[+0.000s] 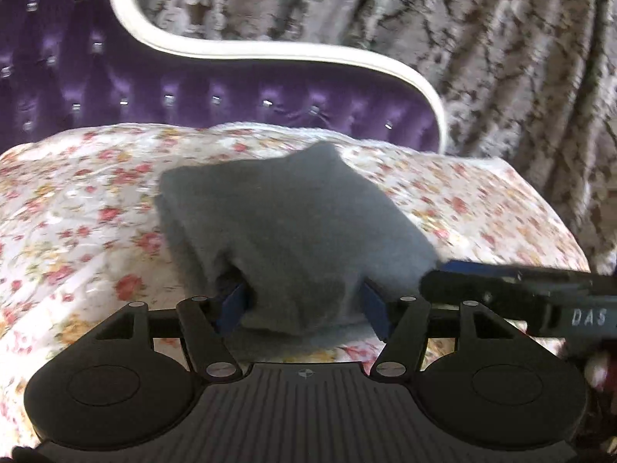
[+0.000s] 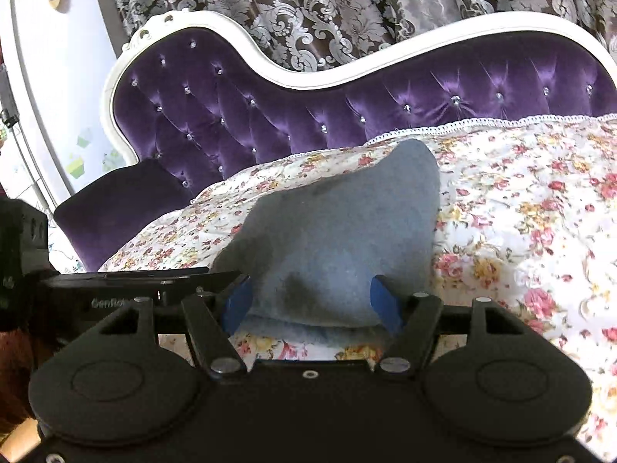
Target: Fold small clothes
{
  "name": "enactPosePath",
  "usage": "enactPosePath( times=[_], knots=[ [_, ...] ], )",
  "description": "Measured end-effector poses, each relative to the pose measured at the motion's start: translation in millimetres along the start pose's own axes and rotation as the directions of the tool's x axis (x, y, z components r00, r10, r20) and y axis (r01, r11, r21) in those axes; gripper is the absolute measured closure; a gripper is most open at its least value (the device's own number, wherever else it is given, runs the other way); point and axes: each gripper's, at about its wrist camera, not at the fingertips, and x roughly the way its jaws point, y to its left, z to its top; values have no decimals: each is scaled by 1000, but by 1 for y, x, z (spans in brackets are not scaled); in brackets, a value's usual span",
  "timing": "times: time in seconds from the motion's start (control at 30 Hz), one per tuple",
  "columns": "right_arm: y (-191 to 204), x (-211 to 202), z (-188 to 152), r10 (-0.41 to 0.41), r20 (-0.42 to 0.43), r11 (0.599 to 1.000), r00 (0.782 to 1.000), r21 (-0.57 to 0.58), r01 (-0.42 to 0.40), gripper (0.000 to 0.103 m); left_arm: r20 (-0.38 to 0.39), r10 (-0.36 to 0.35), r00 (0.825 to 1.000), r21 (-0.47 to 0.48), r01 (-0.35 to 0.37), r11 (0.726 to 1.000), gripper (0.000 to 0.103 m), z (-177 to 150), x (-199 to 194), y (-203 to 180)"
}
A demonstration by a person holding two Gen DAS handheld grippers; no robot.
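1. Brocade curtain (image 2: 347,7), dark with silver leaf patterns, hung behind everything and filled the top of both wrist views.
2. Purple tufted velvet formed the back of a chaise (image 2: 270,115) with a curved white frame, standing in front of the curtain.
3. A floral cover (image 2: 520,212), white with red and yellow flowers and a lace edge, was spread over the seat.
4. A grey cloth (image 2: 339,239), a small folded garment of soft knit, lay on the floral cover; in the left wrist view it (image 1: 285,231) sat in the middle of the seat, its near edge lying between the fingers of both grippers.
5. The left gripper (image 1: 304,305) had its blue fingers (image 1: 233,305) standing apart on either side of the cloth's near left corner. Whether the pads touched the fabric could not be told; they did not pinch it.
6. The right gripper (image 2: 312,305) likewise had its blue fingers (image 2: 383,301) spread, with the cloth's near right corner bulging between them, loose rather than clamped.
7. Each gripper's black side showed at the edge of the other's view, just beside the cloth.
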Motion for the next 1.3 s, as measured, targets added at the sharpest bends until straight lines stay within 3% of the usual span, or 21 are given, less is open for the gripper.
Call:
enactPosePath(
  times=[0.1, 0.17, 0.27, 0.3, 0.37, 0.5, 0.63, 0.8, 0.87, 0.97, 1.0, 1.03, 1.1, 1.17, 1.3],
  knots=[
    [-2, -2, 0, 2, 7, 1000, 1000, 15, -2, 32, -17, -12, 1000, 1, 12, 1000, 42, 0, 12, 0],
    [-3, -3, 1, 4, 10, 1000, 1000, 21, -4, 32, 1, -40, 999, -28, 40, 999, 49, 2, 16, 6],
    [-4, -3, 1, 1, 7, 1000, 1000, 20, -1, 32, -13, -42, 999, -46, 42, 998, 94, 5, 23, 12],
    [-4, -4, 1, -1, 5, 1000, 1000, 20, 1, 32, -30, -56, 998, -56, 55, 997, 99, 8, 25, 15],
    [-6, -5, 1, -5, 3, 1000, 1000, 23, 5, 32, -24, -89, 996, -81, 87, 993, 100, 10, 20, 21],
    [-9, -8, 1, -14, 7, 1000, 1000, 28, 14, 32, -37, -49, 998, -81, 46, 996, 100, 9, 3, 36],
    [-12, -8, 6, -18, 9, 1000, 1000, 19, 18, 32, -92, -45, 995, -133, 33, 991, 100, -5, 7, 53],
    [-8, 3, 27, 3, 44, 1000, 999, -12, -2, 32, -91, -47, 995, -154, 33, 988, 100, -7, 10, 52],
    [-5, 11, 35, 19, 52, 999, 998, -28, -18, 37, -92, -53, 994, -179, 36, 983, 100, -7, 10, 56],
    [-8, 36, 35, 50, -6, 999, 999, 14, -50, 49, -98, -51, 994, -197, 31, 980, 99, -10, 11, 58],
    [-14, 51, 30, 46, -68, 997, 997, 65, -41, 49, -99, -46, 994, -194, 26, 981, 99, -10, 11, 57],
    [-23, 65, 22, 40, -130, 992, 991, 123, -24, 56, -98, -47, 994, -191, 27, 981, 99, -11, 10, 57],
    [-29, 65, 19, 61, -112, 986, 992, 163, -43, 57, -93, -48, 994, -191, 30, 981, 99, -11, 10, 57],
    [-24, 55, 29, 78, -103, 984, 992, 168, -60, 51, -92, -52, 994, -202, 32, 979, 99, -11, 10, 59],
    [-18, 43, 53, 95, -16, 987, 995, 135, -92, 48, -86, -48, 995, -211, 29, 977, 99, -12, 11, 58]
  ],
)
